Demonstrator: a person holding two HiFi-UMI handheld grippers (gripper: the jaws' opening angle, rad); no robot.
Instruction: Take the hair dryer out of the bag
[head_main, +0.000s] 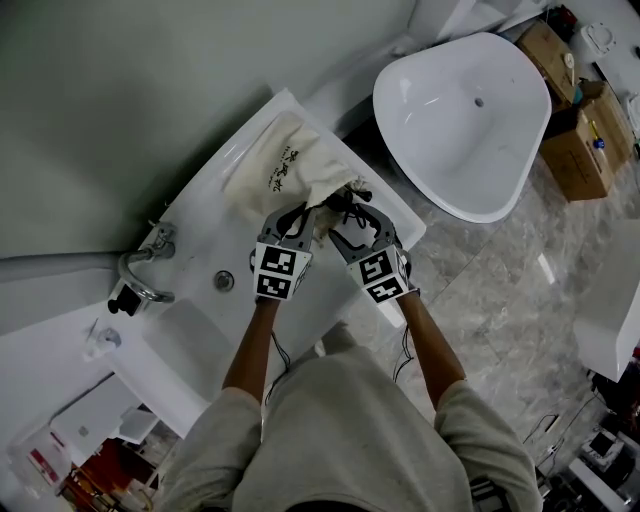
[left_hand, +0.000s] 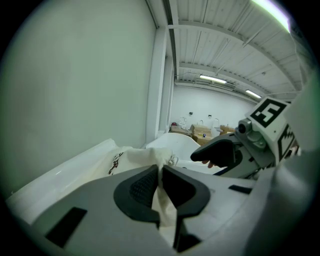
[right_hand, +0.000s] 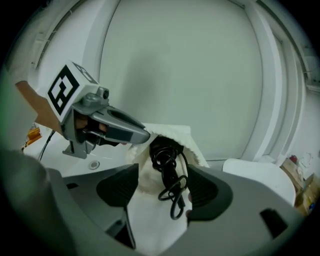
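Note:
A cream drawstring bag (head_main: 285, 168) with dark print lies on the white counter (head_main: 215, 185), its mouth facing me. A black hair dryer with its coiled cord (head_main: 346, 201) sticks out of that mouth. My left gripper (head_main: 299, 224) is shut on the cloth at the rim of the bag (left_hand: 134, 158), which is pinched between the pads of the left gripper (left_hand: 160, 176). My right gripper (right_hand: 163, 184) stands open around the black hair dryer and its cord (right_hand: 168, 167), which hang between its jaws over the bag (right_hand: 150, 212). In the head view the right gripper (head_main: 352, 226) sits just right of the left gripper.
A sink bowl (head_main: 195, 335) with a drain (head_main: 224, 281) and a chrome faucet (head_main: 146, 270) lies to the left of my arms. The counter's front edge (head_main: 408, 240) runs close by the right gripper. A white freestanding basin (head_main: 465, 120) and cardboard boxes (head_main: 580, 140) stand beyond.

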